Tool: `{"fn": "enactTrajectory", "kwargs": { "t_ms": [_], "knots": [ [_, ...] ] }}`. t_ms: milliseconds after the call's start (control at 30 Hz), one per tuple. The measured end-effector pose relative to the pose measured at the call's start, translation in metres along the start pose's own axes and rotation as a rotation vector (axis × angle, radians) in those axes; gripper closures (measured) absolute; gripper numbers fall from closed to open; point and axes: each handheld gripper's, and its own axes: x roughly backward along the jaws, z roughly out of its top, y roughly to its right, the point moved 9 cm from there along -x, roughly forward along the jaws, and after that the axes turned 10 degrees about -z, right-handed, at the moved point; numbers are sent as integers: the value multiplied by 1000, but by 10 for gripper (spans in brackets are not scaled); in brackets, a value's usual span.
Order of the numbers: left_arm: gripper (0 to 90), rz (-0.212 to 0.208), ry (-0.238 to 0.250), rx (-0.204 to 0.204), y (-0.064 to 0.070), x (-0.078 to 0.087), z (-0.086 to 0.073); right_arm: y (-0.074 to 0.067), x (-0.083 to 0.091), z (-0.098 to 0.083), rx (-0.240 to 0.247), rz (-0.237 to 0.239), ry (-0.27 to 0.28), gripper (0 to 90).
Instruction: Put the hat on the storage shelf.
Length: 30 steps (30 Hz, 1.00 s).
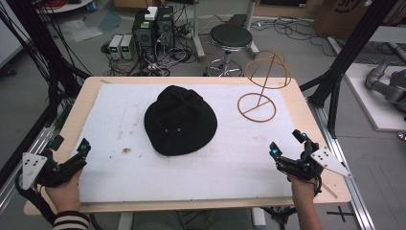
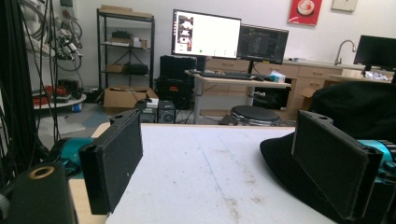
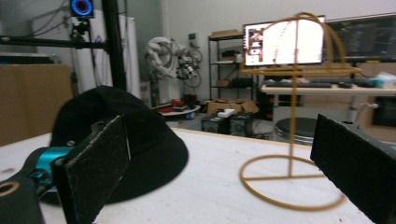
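A black bucket hat (image 1: pixel 180 120) lies brim-down in the middle of the white mat (image 1: pixel 119 172). A golden wire hat stand (image 1: pixel 262 86) rises at the back right of the mat. My left gripper (image 1: pixel 71 143) rests at the mat's front left corner, jaws open and empty, held by a hand in a striped sleeve. In the left gripper view the hat (image 2: pixel 355 112) sits behind the right jaw. My right gripper (image 1: pixel 287 143) stands open and empty at the front right. Its view has the hat (image 3: pixel 140 135) at left and the stand (image 3: pixel 292 140) between the jaws, farther off.
The mat covers a wooden table (image 1: pixel 306 110) with black frame posts (image 1: pixel 349 52) at both sides. Beyond the far edge stand a round stool (image 1: pixel 231 37), computer boxes (image 1: pixel 153 28) and cables on the floor.
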Motion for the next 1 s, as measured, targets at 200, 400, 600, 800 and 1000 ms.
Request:
{"fn": "enactTrajectory", "kwargs": {
  "t_ms": [200, 400, 600, 800, 1000],
  "knots": [
    [167, 7, 3, 0, 0, 2, 1, -23, -9, 8, 29, 74, -23, 44],
    [167, 2, 4, 5, 2, -1, 1, -37, -22, 22, 21, 105, -27, 45],
    [166, -17, -5, -6, 7, -7, -1, -61, -39, 39, 48, 155, -47, 47],
    [167, -23, -3, -5, 9, -9, -1, -85, -59, 63, 72, 173, -6, 47],
    [167, -25, -1, -3, 9, -8, 0, -105, -85, 73, 62, 207, -5, 48]
  ]
}}
